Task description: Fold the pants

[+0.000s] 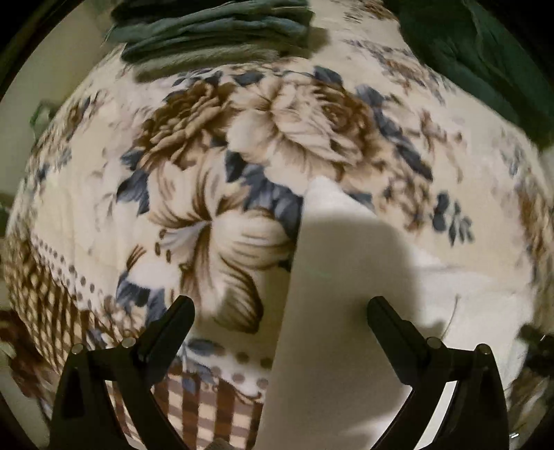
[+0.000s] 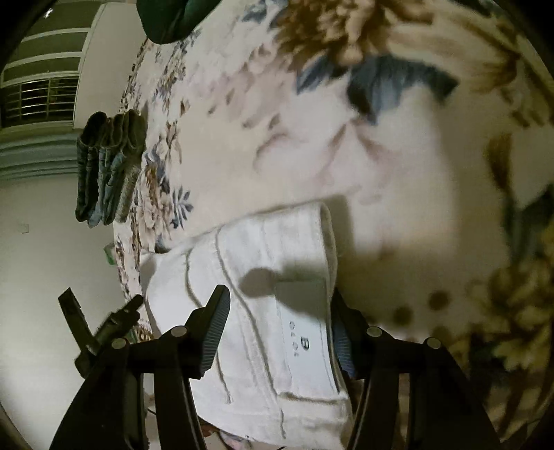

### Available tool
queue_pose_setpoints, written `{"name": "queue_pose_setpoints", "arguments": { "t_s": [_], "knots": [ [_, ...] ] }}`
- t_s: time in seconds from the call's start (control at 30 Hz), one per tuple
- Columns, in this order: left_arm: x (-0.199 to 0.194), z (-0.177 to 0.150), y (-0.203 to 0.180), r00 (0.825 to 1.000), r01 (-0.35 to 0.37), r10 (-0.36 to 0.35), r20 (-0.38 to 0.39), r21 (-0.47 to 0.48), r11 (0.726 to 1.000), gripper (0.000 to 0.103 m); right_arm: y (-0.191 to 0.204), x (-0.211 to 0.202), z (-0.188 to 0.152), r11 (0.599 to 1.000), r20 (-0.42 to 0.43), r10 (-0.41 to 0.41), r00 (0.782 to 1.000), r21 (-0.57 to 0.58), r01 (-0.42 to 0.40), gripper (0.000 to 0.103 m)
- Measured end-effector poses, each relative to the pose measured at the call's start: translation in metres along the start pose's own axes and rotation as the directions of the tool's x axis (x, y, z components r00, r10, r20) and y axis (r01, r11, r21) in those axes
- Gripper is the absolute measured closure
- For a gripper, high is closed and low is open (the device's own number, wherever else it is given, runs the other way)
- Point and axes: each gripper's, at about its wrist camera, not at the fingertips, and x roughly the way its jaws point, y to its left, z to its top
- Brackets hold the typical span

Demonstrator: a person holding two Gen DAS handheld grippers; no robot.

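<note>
White pants [image 1: 346, 311] lie folded on a floral blanket [image 1: 207, 173]. In the left wrist view they fill the lower right. My left gripper [image 1: 280, 311] is open above their left edge, holding nothing. In the right wrist view the folded white pants [image 2: 277, 277] show seams and a small label. My right gripper [image 2: 277, 308] is open, its fingers [image 2: 218, 311] straddling the pants from above, with the right finger partly hidden behind the fabric edge. The left gripper [image 2: 100, 325] shows at the lower left of that view.
A stack of folded grey-green garments [image 1: 214, 31] sits at the blanket's far edge; it also shows in the right wrist view [image 2: 107, 166]. A dark green garment [image 1: 484, 62] lies at the far right. A wall and a window [image 2: 38, 93] stand beyond the bed.
</note>
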Motion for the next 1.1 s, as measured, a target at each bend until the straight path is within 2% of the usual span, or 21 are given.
{"name": "queue_pose_setpoints", "arguments": {
  "t_s": [0.1,0.17,0.2,0.23,0.33,0.47,0.5,0.6,0.7,0.77,0.8,0.83,0.87,0.93,1.03,1.1],
  "knots": [
    [0.001,-0.007,-0.008,1.000,-0.015,0.014,0.018,0.028,1.000,0.000,0.003,0.004,-0.002,1.000,0.018,-0.005,1.000,-0.015,0.006,0.046],
    [0.001,-0.007,-0.011,0.999,-0.036,0.035,0.033,0.043,0.998,0.000,0.011,0.003,-0.005,0.996,0.056,-0.054,0.997,-0.061,0.058,0.061],
    [0.002,-0.006,-0.012,0.999,-0.033,0.032,0.032,0.044,0.998,0.000,0.015,0.004,-0.006,0.991,0.066,-0.100,0.993,-0.085,0.106,0.078],
    [0.004,-0.005,-0.012,0.999,-0.029,0.028,0.029,0.041,0.999,0.000,0.014,0.002,-0.007,0.987,0.075,-0.121,0.990,-0.095,0.128,0.086],
    [0.006,-0.005,-0.011,0.999,-0.021,0.020,0.028,0.040,0.999,0.000,0.012,0.001,-0.009,0.988,0.095,-0.122,0.988,-0.079,0.130,0.091],
    [0.005,-0.008,-0.012,0.999,-0.014,0.013,0.030,0.044,0.999,0.000,0.021,-0.008,-0.011,0.977,0.164,-0.177,0.971,-0.090,0.193,0.094],
    [0.006,-0.008,-0.013,1.000,-0.005,0.003,0.030,0.047,0.999,0.000,0.021,-0.011,-0.012,0.974,0.185,-0.190,0.964,-0.085,0.209,0.094],
    [0.008,-0.009,-0.017,1.000,-0.004,0.003,0.025,0.063,0.998,0.000,0.013,-0.004,-0.012,0.974,0.180,-0.213,0.960,-0.037,0.223,0.094],
    [0.000,-0.008,-0.013,1.000,0.012,-0.012,0.003,0.042,0.999,0.000,0.017,-0.003,-0.009,0.973,0.131,-0.212,0.969,-0.064,0.221,0.089],
    [-0.010,-0.014,-0.003,0.998,0.064,-0.064,-0.004,0.000,0.998,0.000,0.016,-0.012,-0.008,0.981,0.069,-0.187,0.980,-0.048,0.190,0.079],
    [-0.017,-0.021,0.005,0.997,0.080,-0.081,-0.016,-0.029,0.996,0.000,0.016,-0.018,-0.011,0.983,0.057,-0.177,0.983,-0.045,0.180,0.069],
    [-0.020,-0.028,0.009,0.997,0.072,-0.073,-0.032,-0.047,0.996,0.000,0.013,-0.032,-0.018,0.985,0.061,-0.168,0.984,-0.037,0.170,0.061],
    [-0.022,-0.039,0.020,0.996,0.059,-0.065,-0.066,-0.089,0.994,0.000,0.009,-0.042,-0.027,0.988,0.062,-0.152,0.986,-0.020,0.154,0.059],
    [-0.019,-0.058,0.034,0.988,0.095,-0.113,-0.104,-0.163,0.982,0.000,-0.004,-0.055,-0.046,0.989,0.029,-0.141,0.990,0.039,0.140,0.056],
    [-0.004,-0.088,0.051,0.969,0.141,-0.187,-0.160,-0.261,0.955,0.002,-0.028,-0.056,-0.079,0.984,-0.035,-0.057,0.998,0.166,0.062,0.056],
    [0.010,-0.103,0.057,0.949,0.198,-0.264,-0.175,-0.322,0.926,0.002,-0.040,-0.050,-0.099,0.970,-0.028,-0.012,1.000,0.242,0.019,0.055]
  ]
}}
